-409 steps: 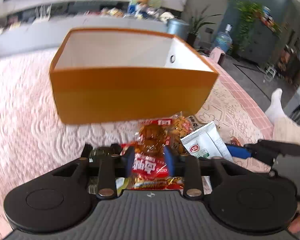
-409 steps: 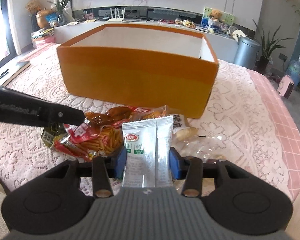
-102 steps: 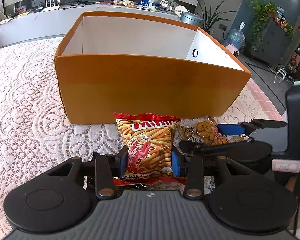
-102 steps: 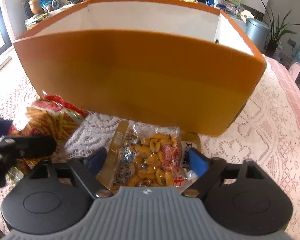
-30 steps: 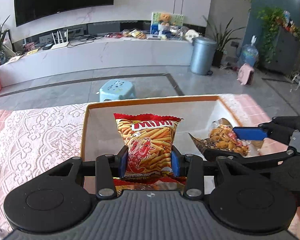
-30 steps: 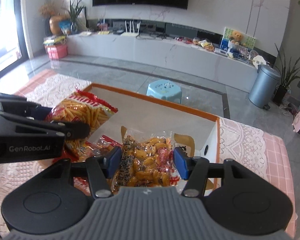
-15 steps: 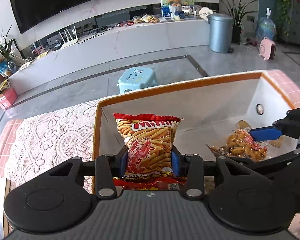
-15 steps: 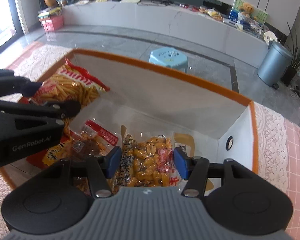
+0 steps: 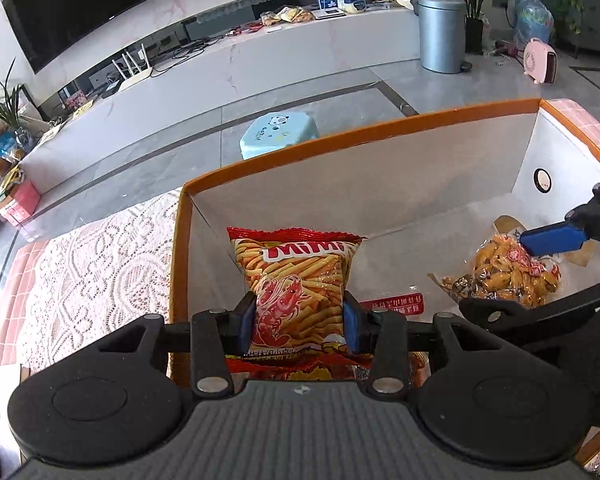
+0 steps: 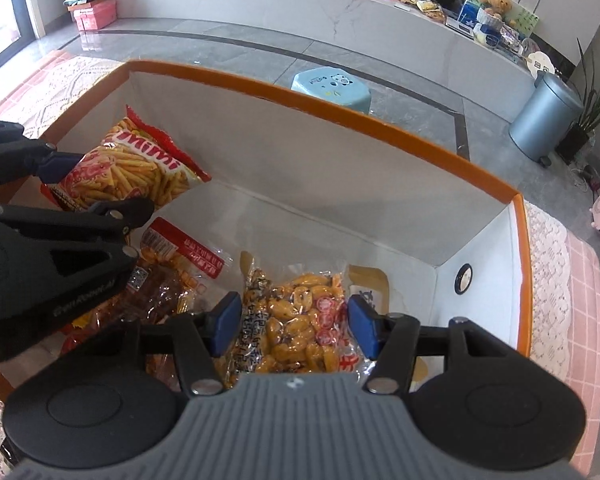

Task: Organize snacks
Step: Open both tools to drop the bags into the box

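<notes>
Left gripper (image 9: 299,322) clamping Mimi bag (image 9: 298,280) over orange box (image 10: 384,126), right gripper (image 10: 294,330) pinching peanut pack (image 10: 300,320), red packet (image 10: 180,268) clearer in right view

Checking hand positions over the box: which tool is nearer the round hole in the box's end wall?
Right. The right tool, shut on the peanut bag, is beside the hole. The left tool holds the Mimi bag by the opposite wall.

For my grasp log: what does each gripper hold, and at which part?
The left gripper clamps the red Mimi shrimp-stick bag by its lower side edges. The right gripper grips the clear bag of yellow-orange nuts across its middle.
</notes>
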Available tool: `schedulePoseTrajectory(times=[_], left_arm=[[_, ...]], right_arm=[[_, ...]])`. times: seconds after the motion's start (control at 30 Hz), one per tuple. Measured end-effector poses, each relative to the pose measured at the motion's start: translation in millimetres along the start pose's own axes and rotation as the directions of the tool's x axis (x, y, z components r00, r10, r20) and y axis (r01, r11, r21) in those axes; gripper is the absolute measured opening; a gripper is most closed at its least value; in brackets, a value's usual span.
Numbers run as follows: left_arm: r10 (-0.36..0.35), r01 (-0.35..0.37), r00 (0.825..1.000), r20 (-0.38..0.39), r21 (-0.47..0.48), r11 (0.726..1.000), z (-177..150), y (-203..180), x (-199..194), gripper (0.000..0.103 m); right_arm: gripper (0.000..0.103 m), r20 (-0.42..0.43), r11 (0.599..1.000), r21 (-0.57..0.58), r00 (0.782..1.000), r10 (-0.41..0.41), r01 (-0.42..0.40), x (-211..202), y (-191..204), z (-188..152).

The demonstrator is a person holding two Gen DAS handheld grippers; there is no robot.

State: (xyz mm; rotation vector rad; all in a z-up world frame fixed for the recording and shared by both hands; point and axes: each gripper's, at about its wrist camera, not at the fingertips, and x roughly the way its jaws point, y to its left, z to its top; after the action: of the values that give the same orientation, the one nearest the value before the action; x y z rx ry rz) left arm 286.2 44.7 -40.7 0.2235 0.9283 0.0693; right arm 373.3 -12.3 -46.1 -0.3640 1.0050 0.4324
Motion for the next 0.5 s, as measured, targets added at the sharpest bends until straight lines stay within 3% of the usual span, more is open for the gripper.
schedulePoseTrajectory(times=[0.33,0.5], left_arm=[[0.006,-0.006,1.0,-0.017,-0.021,1.0,-1.0,3.3,0.7,0.056],[0.007,-0.006,0.999,0.031,-0.034,0.999,-2.4,6.9,-12.2,0.065]], right_arm=[[0.059,-0.018,1.0,-0.006,0.999,-0.026,0.026,2.3,4.3,-1.2],[0.066,-0.016,0.999,-0.021,0.999,-0.048,0.047,-0.7,8.0,-0.6]])
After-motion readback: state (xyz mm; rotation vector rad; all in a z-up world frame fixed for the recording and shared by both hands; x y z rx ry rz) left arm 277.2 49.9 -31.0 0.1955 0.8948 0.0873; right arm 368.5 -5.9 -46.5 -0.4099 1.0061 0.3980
